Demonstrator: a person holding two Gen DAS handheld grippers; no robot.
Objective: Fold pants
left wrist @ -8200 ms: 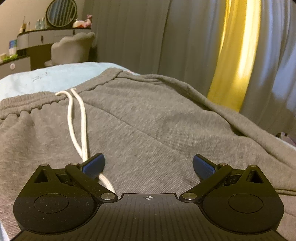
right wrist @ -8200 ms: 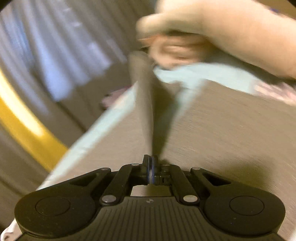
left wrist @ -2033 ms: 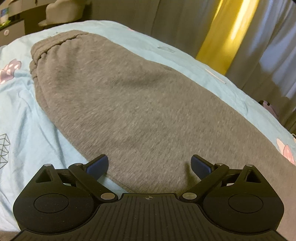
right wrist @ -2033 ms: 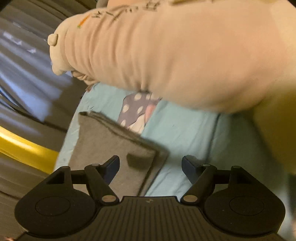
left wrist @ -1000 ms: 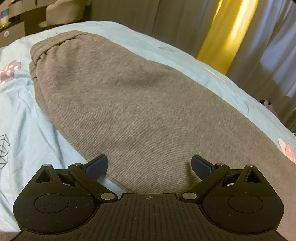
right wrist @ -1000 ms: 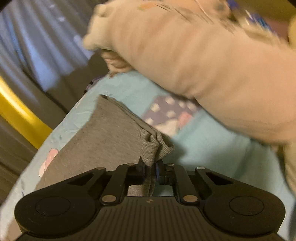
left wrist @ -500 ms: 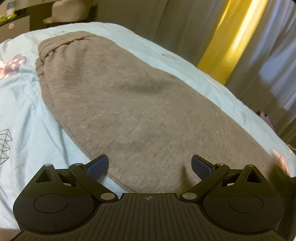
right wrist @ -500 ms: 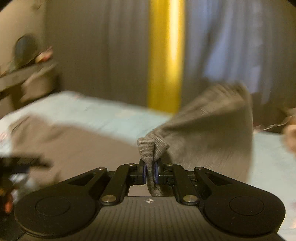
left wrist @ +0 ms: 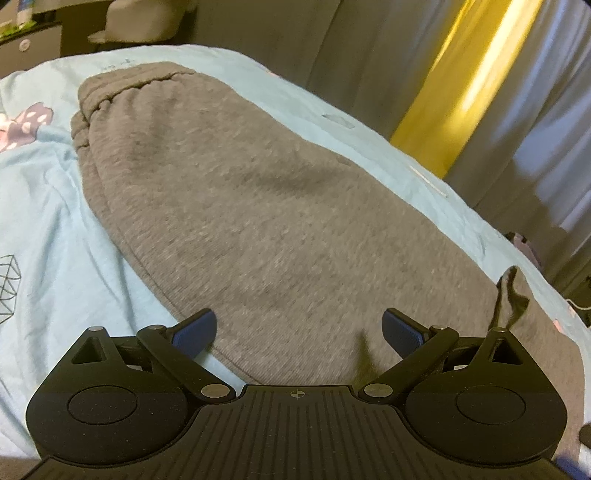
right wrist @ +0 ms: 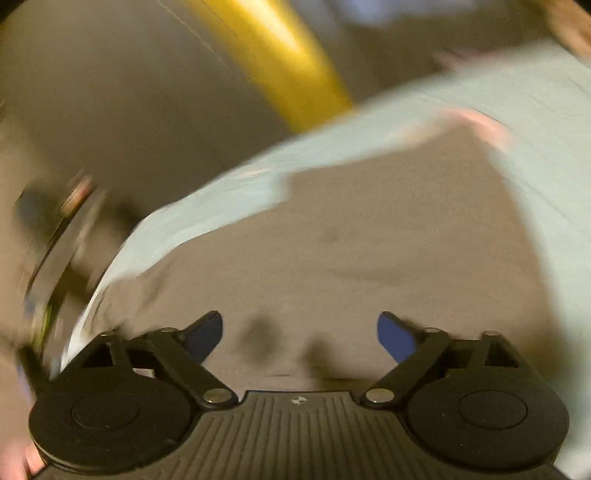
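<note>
Grey sweatpants [left wrist: 266, 221] lie lengthwise on a light blue bedsheet [left wrist: 40, 206], folded along their length, with the elastic waistband [left wrist: 110, 88] at the far left. At the right edge of the left wrist view a cuff end [left wrist: 511, 299] stands up above the cloth. My left gripper [left wrist: 299, 332] hovers open over the near edge of the pants, nothing between its blue pads. In the blurred right wrist view my right gripper [right wrist: 299, 334] is opening wide over the grey pants [right wrist: 369, 251], with no cloth between its fingers.
Grey curtains [left wrist: 369, 55] with a yellow strip [left wrist: 465, 81] hang behind the bed. A padded chair [left wrist: 140, 18] and a dresser [left wrist: 33, 40] stand at the far left. The sheet carries printed patterns [left wrist: 26, 122]. A hand edge [right wrist: 22, 461] shows at the bottom left of the right wrist view.
My right gripper carried the pinched cuff across toward the body of the pants, then let it go and opened. A raised cuff end has appeared at the right of the left wrist view.
</note>
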